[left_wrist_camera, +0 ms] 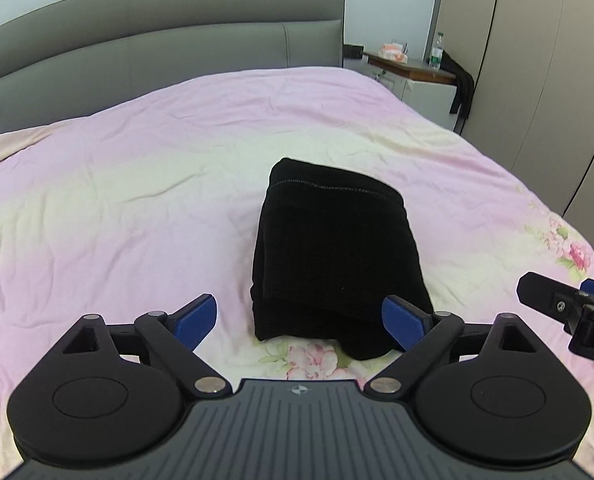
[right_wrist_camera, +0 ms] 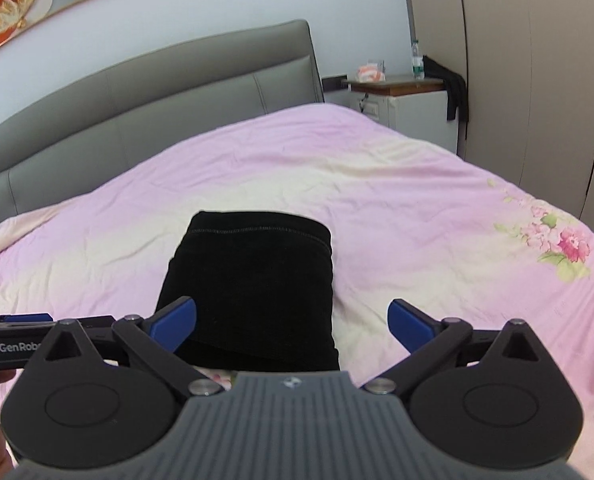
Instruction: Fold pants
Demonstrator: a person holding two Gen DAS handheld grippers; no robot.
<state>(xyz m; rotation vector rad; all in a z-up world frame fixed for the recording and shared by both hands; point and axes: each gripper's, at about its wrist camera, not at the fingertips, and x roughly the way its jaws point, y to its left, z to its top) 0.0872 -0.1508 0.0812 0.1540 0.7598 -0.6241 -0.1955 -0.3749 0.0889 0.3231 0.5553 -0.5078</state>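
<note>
Lying in a neat thick stack on the pink flowered bed cover (left_wrist_camera: 137,184), the black soft folded pants (left_wrist_camera: 333,256) sit near the front edge of the bed, a little toward the side with the wardrobe. The folding looks done, or very nearly, because the layers are piled on top of each other and nothing hangs loose except a small bit at the near end.

The left claw (left_wrist_camera: 299,322) hovers just in front of the pants with its blue fingers spread wide apart, holding nothing. The right claw (right_wrist_camera: 291,322) is wide apart too and holds nothing; it hangs over the near end of the pants (right_wrist_camera: 253,280). I think both are held back like this so the stack can rest without being pulled.

The long side of the stack runs from the claws toward the grey padded headboard (left_wrist_camera: 157,40). A stitched hem lies across the far end, so that end points at the headboard.
</note>
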